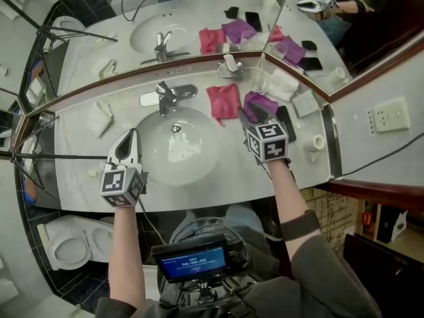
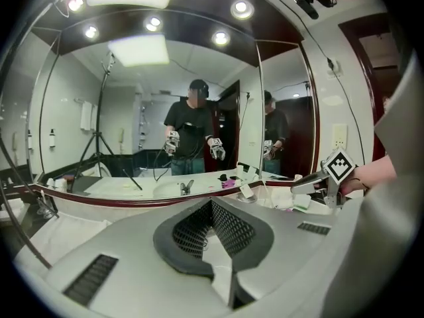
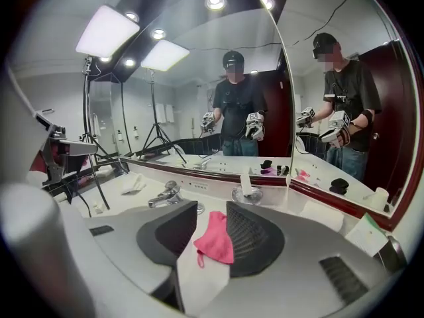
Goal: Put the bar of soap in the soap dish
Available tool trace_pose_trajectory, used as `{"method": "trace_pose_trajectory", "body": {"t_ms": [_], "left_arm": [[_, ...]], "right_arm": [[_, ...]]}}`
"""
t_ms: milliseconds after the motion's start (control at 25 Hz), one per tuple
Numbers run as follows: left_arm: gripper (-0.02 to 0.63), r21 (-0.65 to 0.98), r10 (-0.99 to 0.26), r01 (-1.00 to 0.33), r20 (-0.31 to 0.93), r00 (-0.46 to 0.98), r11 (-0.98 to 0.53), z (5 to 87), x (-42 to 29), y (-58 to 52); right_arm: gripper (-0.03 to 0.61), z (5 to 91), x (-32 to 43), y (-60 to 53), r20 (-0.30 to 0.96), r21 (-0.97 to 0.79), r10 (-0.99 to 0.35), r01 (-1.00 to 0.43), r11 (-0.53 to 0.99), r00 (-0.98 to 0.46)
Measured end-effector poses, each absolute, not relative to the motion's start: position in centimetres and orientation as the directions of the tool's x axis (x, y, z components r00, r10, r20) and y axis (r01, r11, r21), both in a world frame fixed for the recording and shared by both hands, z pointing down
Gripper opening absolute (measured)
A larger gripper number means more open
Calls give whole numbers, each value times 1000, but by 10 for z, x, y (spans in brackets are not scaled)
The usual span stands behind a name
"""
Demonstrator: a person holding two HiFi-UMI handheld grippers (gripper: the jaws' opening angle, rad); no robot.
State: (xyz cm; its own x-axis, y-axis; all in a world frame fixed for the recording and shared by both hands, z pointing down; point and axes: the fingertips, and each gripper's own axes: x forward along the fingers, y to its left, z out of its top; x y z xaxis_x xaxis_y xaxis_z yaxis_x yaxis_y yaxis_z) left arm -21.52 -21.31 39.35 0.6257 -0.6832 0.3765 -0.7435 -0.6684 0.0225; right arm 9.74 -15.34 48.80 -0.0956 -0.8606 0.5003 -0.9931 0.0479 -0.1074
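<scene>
A small round metal dish (image 1: 230,67) stands by the mirror corner behind the basin, with a white block upright in it (image 3: 246,189); I cannot tell whether that block is the soap. My right gripper (image 1: 252,116) hangs over the purple cloth (image 1: 264,101), right of the sink. It is open, nothing lies between its jaws (image 3: 211,209), and the pink cloth (image 3: 215,236) shows beyond them. My left gripper (image 1: 130,138) hovers at the basin's left rim, shut and empty (image 2: 211,204). It points toward the mirror.
The white basin (image 1: 175,144) and chrome faucet (image 1: 165,95) fill the counter's middle. A folded white towel (image 1: 101,116) and a small white piece (image 1: 93,173) lie left. A black phone (image 1: 286,121), white cloth (image 1: 281,85) and paper roll (image 1: 317,141) lie right. Tripod legs (image 1: 59,156) cross the left.
</scene>
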Motion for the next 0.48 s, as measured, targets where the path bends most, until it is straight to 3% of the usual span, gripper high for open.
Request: {"method": "trace_pose_trajectory", "body": {"t_ms": [280, 480], "left_arm": [[3, -13, -638, -689, 390, 664, -725, 411, -161, -228], [3, -20, -616, -662, 388, 686, -749, 426, -123, -244]], "right_arm": [[263, 515, 146, -229, 514, -60, -858, -998, -18, -15], [272, 547, 167, -284, 553, -7, -833, -1000, -22, 14]]}}
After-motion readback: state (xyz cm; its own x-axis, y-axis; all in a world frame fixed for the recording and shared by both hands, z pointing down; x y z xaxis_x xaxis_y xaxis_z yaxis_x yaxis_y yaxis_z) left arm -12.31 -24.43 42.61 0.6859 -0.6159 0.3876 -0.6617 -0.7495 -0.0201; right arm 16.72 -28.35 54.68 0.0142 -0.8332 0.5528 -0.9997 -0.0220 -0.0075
